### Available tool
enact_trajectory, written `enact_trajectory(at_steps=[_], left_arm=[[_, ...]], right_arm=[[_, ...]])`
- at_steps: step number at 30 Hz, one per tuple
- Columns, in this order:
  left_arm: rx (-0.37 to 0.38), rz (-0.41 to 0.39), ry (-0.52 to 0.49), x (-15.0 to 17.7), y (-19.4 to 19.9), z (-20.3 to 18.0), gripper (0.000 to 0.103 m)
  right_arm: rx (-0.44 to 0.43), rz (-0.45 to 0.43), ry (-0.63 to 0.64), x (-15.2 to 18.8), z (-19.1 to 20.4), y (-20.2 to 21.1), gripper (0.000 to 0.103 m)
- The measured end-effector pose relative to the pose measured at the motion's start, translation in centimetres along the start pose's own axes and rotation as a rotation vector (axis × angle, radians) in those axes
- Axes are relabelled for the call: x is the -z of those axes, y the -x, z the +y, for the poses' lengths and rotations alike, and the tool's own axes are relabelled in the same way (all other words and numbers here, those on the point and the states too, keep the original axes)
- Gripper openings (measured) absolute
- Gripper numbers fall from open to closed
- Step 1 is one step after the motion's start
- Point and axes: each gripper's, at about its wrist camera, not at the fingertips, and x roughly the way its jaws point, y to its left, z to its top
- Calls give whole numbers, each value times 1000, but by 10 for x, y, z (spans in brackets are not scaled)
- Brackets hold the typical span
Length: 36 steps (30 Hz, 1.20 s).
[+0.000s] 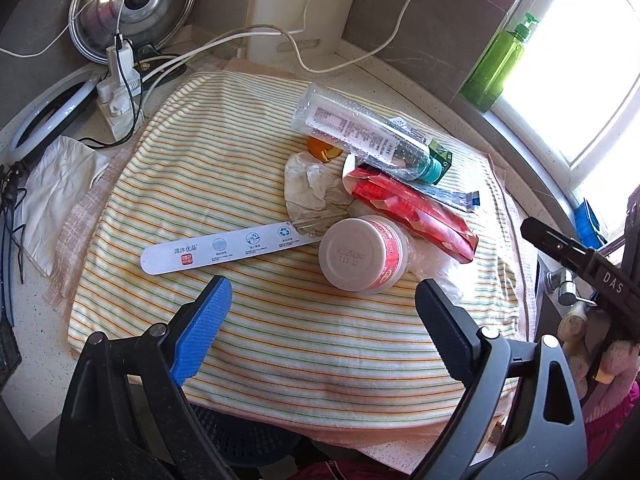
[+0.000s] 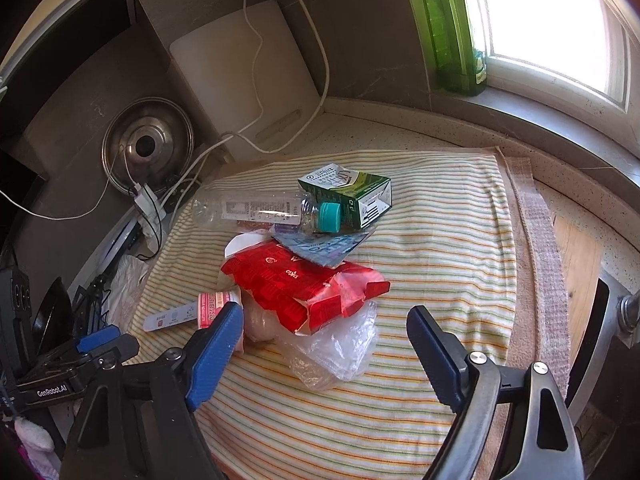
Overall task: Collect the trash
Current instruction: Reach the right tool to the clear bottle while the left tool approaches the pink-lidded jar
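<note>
A pile of trash lies on a striped cloth (image 1: 280, 340). In the left wrist view it holds a clear bottle with a teal cap (image 1: 360, 136), a torn red carton (image 1: 412, 208), a crumpled tissue (image 1: 312, 188), a white paper strip (image 1: 232, 250), orange peel (image 1: 320, 148) and a pink-and-white jar (image 1: 360, 254) lying on its side. My left gripper (image 1: 323, 285) is open just in front of the jar, with nothing between its fingers. In the right wrist view, my right gripper (image 2: 325, 310) is open above the red carton (image 2: 296, 284) and a clear plastic bag (image 2: 340, 348). A green-and-white drink carton (image 2: 352, 196) lies behind the bottle (image 2: 256, 208).
A steel pot lid (image 1: 132, 4), a white cutting board (image 2: 240, 88), a power strip with cables (image 1: 120, 100) and a ring light (image 1: 48, 112) line the back and left. A green bottle (image 2: 456, 32) stands on the windowsill. A tap (image 1: 564, 284) is at the right.
</note>
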Motion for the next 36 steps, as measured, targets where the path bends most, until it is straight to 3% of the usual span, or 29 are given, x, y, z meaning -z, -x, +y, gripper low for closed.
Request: enact_trajectory(at_steps=[6, 9, 18, 24, 36], left_arm=[[6, 16, 4, -6, -15, -6, 94], [14, 35, 19, -8, -23, -7, 88], [34, 82, 105, -11, -45, 2, 87], [74, 129, 142, -14, -60, 1, 87], [85, 160, 223, -18, -79, 5, 87]], right_arm=[[-27, 5, 90, -30, 6, -16, 85], [-59, 21, 150, -46, 13, -27, 83], [-147, 123, 402, -87, 48, -70, 82], [-196, 206, 525, -98, 67, -101, 82], [-178, 332, 808, -98, 106, -158, 82]])
